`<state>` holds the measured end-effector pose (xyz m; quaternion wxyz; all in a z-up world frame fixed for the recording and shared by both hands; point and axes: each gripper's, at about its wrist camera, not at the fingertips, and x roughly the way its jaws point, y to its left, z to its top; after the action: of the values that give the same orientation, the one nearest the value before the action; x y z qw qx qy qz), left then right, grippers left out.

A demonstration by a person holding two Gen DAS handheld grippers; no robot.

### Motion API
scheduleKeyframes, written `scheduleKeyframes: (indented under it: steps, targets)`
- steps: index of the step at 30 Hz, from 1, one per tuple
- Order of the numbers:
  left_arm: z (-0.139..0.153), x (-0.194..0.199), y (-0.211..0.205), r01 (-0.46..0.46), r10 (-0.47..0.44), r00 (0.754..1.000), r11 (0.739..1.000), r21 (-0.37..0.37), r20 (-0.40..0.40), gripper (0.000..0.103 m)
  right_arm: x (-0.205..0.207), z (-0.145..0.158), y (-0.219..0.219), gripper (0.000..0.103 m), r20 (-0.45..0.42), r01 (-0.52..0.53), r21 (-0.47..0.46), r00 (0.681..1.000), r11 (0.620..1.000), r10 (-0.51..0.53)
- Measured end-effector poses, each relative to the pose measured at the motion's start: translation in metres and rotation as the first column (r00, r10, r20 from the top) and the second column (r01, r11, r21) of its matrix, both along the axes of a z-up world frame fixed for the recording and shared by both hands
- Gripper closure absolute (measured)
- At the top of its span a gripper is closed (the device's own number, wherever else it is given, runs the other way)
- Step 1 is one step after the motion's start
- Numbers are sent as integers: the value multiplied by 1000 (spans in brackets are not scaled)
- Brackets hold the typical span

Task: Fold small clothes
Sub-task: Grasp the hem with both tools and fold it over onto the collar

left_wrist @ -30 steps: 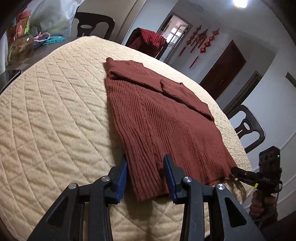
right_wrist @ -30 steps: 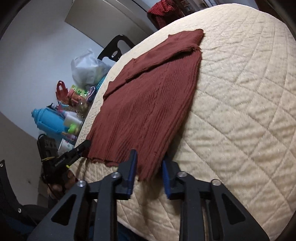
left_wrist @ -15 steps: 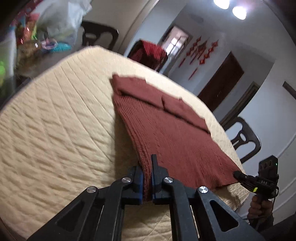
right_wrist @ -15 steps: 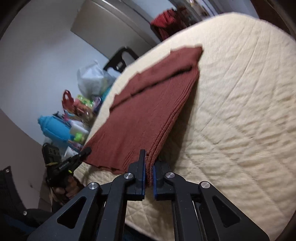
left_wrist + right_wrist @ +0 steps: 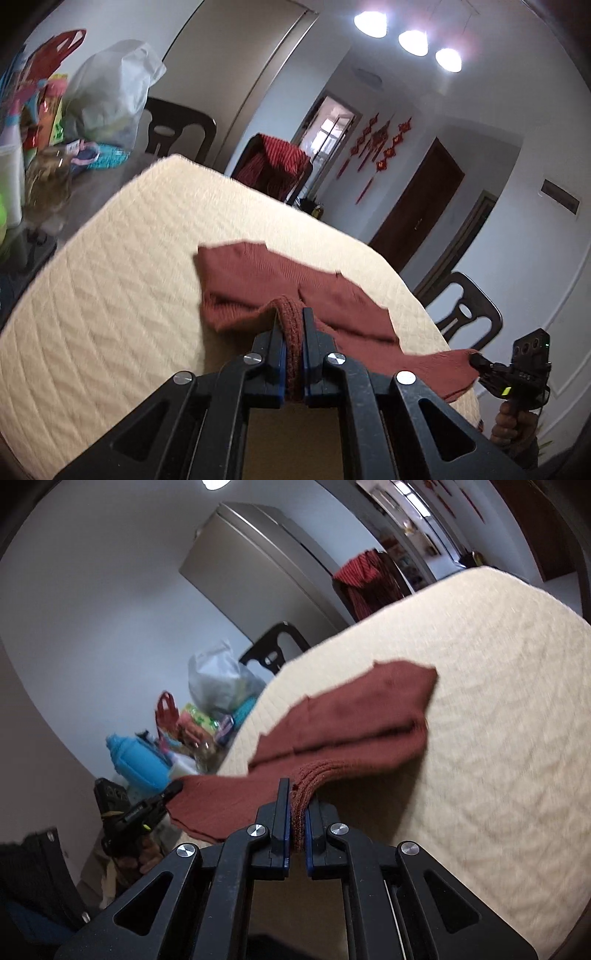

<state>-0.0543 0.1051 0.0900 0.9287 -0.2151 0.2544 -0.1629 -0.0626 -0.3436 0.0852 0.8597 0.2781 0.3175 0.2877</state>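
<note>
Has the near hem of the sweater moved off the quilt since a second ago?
Yes. The hem of the sweater, flat on the quilt before, is now lifted above it, pinched by the left gripper and right gripper.

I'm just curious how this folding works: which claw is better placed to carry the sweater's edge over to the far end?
Neither alone. The left claw and right claw are each shut on a near corner of the rust sweater, its hem lifted off the quilted table. Probably both carry it forward together.

No text, label, brand or number can be read in either view; the marks on the far gripper's body [image 5: 526, 376] are too blurred to make out.
</note>
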Motion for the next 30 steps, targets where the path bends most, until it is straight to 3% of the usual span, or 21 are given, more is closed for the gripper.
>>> scheduleKeyframes:
  steps: [3, 10, 14, 18, 20, 24, 26, 28, 30]
  targets:
    - [10, 33, 1, -8, 9, 1000, 1000, 9, -5, 96, 32, 14, -1, 98, 21, 11, 0, 1000, 1000, -11]
    - [12, 123, -6, -12, 14, 997, 999, 30, -78, 96, 119, 16, 1, 98, -56, 33, 10, 998, 999, -32]
    - [-15, 184, -8, -16, 24, 979, 999, 44, -200, 96, 167, -4, 1, 98, -161, 47, 14, 986, 999, -44]
    - [-54, 224, -9, -22, 40, 944, 998, 58, -327, 96, 212, -48, -4, 98, -323, 81, 18, 944, 997, -71]
    - [-66, 233, -9, -30, 49, 929, 998, 57, -367, 95, 222, -61, -5, 98, -364, 89, 17, 928, 996, -77]
    - [-75, 238, -9, -34, 48, 923, 999, 43, -383, 95, 234, -64, -8, 95, -373, 79, 29, 926, 996, -63]
    - [-75, 241, -10, -33, 46, 925, 999, 40, -378, 93, 241, -64, -11, 90, -366, 80, 36, 929, 996, -61]
    - [-74, 243, -9, -35, 40, 924, 999, 18, -381, 91, 246, -64, -14, 78, -364, 92, 30, 929, 995, -75]
    - [-69, 243, -8, -41, 46, 932, 999, 23, -361, 84, 249, -63, -14, 72, -356, 99, 21, 931, 995, -85]
